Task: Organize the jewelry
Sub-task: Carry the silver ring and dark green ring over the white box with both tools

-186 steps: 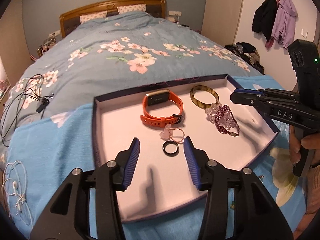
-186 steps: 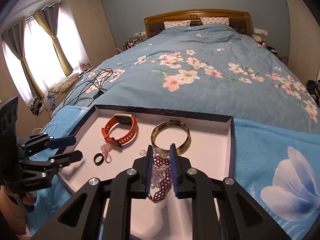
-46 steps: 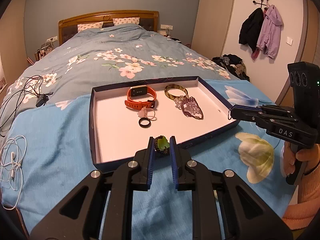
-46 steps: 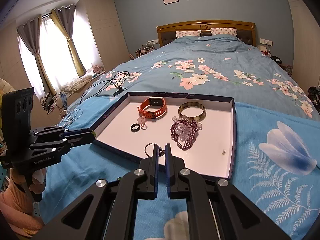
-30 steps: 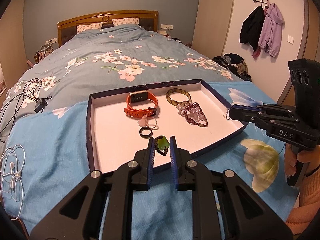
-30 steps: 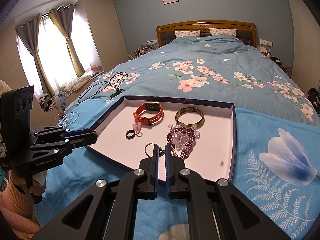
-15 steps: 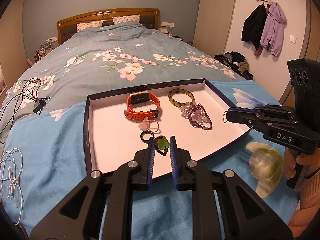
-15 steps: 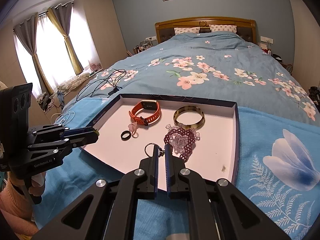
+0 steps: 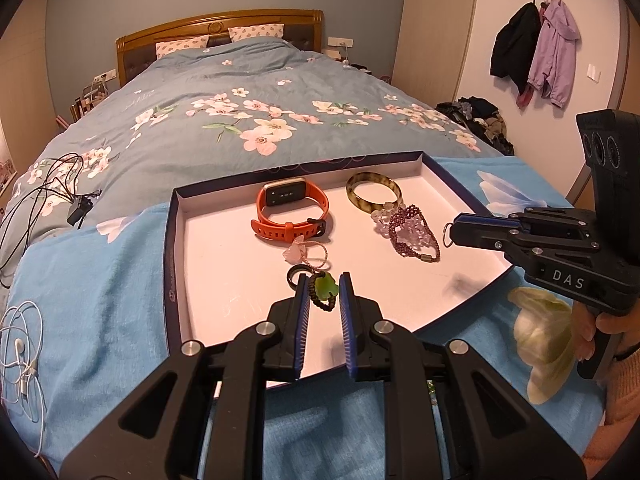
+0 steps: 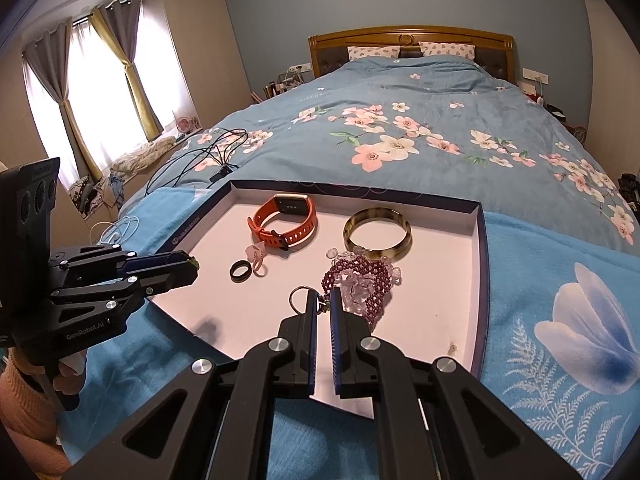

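Note:
A shallow dark-blue box lid with a white floor (image 9: 208,240) (image 10: 440,308) lies on the bed. In it lie an orange smartwatch (image 9: 294,210) (image 10: 286,220), a mottled bangle (image 9: 373,197) (image 10: 378,234), a purple bead bracelet (image 9: 412,232) (image 10: 360,280), a black ring (image 9: 297,275) (image 10: 240,271) and a pink flower ring (image 9: 308,252) (image 10: 256,256). My left gripper (image 9: 323,280) (image 10: 192,266) is shut on a green-stone beaded piece (image 9: 325,289) above the tray's near part. My right gripper (image 10: 325,298) (image 9: 454,234) is shut on a small silver ring charm (image 10: 301,298) (image 9: 447,234) above the tray's right side.
The tray rests on a light-blue blanket (image 9: 100,280) over a floral duvet (image 9: 240,120). Black cables (image 9: 48,196) and white earphones (image 9: 22,344) lie at the left. Coats hang on the right wall (image 9: 536,48). Curtained windows (image 10: 92,92) are at the left.
Both grippers, still shut on their pieces, have moved forward over the tray; the tray and its jewelry look closer than a second ago.

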Demonstrator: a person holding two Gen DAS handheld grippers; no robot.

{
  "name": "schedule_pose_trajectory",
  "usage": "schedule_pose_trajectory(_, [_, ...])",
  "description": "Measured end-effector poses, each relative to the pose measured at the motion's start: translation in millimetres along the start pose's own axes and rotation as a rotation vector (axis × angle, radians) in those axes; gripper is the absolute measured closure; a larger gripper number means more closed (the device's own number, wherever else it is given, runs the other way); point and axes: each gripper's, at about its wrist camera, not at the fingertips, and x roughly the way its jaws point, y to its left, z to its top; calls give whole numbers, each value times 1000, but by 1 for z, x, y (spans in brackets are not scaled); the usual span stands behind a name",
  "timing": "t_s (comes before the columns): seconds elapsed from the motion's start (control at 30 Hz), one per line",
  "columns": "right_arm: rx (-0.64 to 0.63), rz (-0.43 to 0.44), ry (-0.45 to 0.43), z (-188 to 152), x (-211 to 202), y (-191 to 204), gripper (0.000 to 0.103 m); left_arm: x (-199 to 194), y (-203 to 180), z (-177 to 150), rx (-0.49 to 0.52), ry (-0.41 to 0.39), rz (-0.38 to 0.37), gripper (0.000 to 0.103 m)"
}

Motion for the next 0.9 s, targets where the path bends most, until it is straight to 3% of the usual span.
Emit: schedule_pose_trajectory(0.9, [-11, -79, 70, 6, 34, -6, 97, 40, 6, 6, -29, 89, 0, 87])
